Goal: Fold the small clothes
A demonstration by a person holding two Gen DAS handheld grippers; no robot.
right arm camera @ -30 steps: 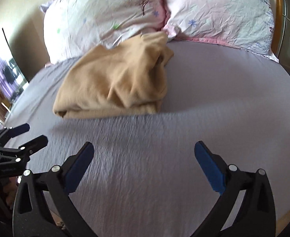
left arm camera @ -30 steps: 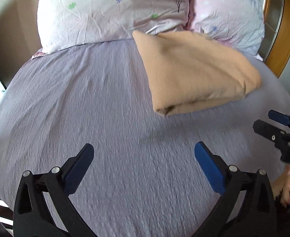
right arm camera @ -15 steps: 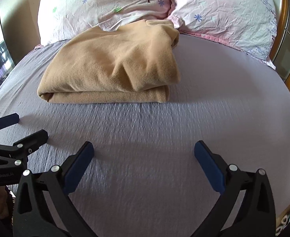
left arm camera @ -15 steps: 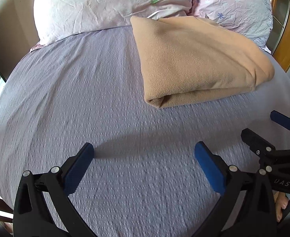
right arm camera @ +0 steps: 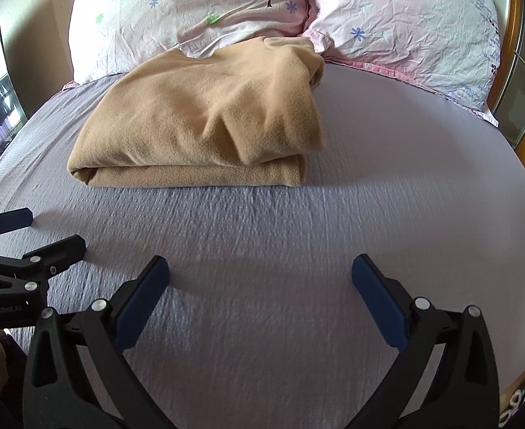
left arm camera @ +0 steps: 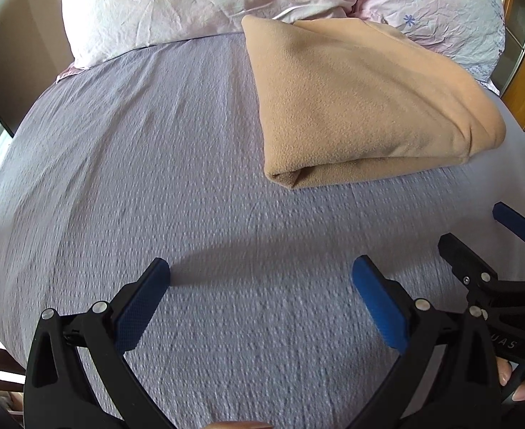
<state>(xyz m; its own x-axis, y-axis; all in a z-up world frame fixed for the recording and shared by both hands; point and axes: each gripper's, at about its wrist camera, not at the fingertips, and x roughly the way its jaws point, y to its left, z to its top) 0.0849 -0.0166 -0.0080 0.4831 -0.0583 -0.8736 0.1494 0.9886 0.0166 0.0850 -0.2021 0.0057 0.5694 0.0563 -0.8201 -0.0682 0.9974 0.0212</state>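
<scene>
On bed (left arm camera: 137, 178), both grippers, L (left arm camera: 260, 279) & R (right arm camera: 260, 279), are hovering w/ fingers released, near folded fleece (right arm camera: 205, 125); prob. approaching for next fold, needing an edge grab.

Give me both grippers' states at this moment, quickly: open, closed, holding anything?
Left gripper: open, holding nothing, above the bed sheet.
Right gripper: open, holding nothing; the folded tan garment lies untouched ahead.

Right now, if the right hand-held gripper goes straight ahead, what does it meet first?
Probably the folded tan fleece garment, at its near edge; only bare bedsheet lies before it. Depth is uncertain.
</scene>
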